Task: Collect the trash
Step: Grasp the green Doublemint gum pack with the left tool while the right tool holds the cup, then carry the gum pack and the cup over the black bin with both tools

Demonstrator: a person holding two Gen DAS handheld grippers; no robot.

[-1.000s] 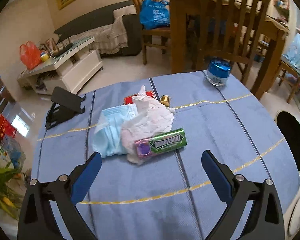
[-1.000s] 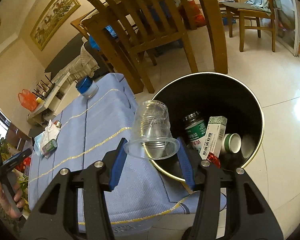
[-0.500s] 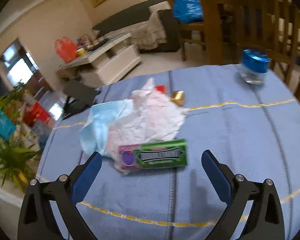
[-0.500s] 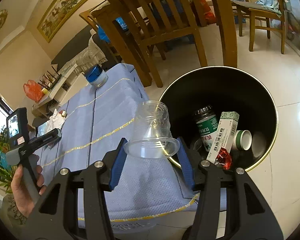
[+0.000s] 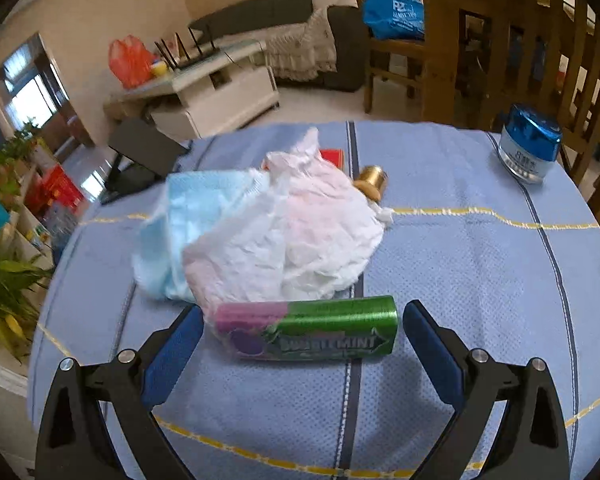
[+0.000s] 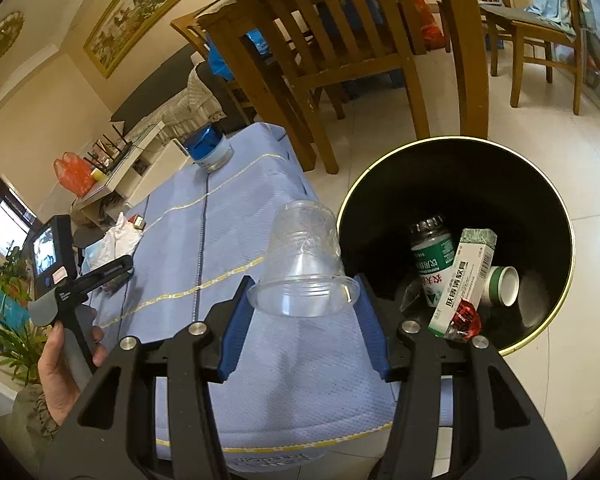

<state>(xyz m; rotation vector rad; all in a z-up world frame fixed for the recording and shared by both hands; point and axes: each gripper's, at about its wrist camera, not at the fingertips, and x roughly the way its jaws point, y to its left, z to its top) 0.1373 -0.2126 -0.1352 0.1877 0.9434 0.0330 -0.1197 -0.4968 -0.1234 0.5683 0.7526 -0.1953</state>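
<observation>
In the left wrist view my left gripper point(image 5: 302, 334) is open, its blue pads on either side of a green and purple gum pack point(image 5: 306, 334) lying on the blue tablecloth. Behind the pack lie a crumpled white tissue point(image 5: 288, 240) and a light blue face mask point(image 5: 180, 220). In the right wrist view my right gripper point(image 6: 302, 308) is shut on a clear plastic cup point(image 6: 304, 264), held upside down above the table's edge beside a black trash bin point(image 6: 540, 208). The bin holds a green bottle, a box and a small cup.
A blue-lidded jar point(image 5: 528, 146) stands at the table's far right. A gold cap point(image 5: 370, 182) and a red item point(image 5: 332, 157) lie behind the tissue. Wooden chairs point(image 6: 340, 40) stand beyond the table and bin. A phone stand point(image 5: 140, 158) sits at the far left.
My left gripper has moved forward to the gum pack, which now lies between its pads. My right gripper, still holding the cup, has shifted slightly toward the bin.
</observation>
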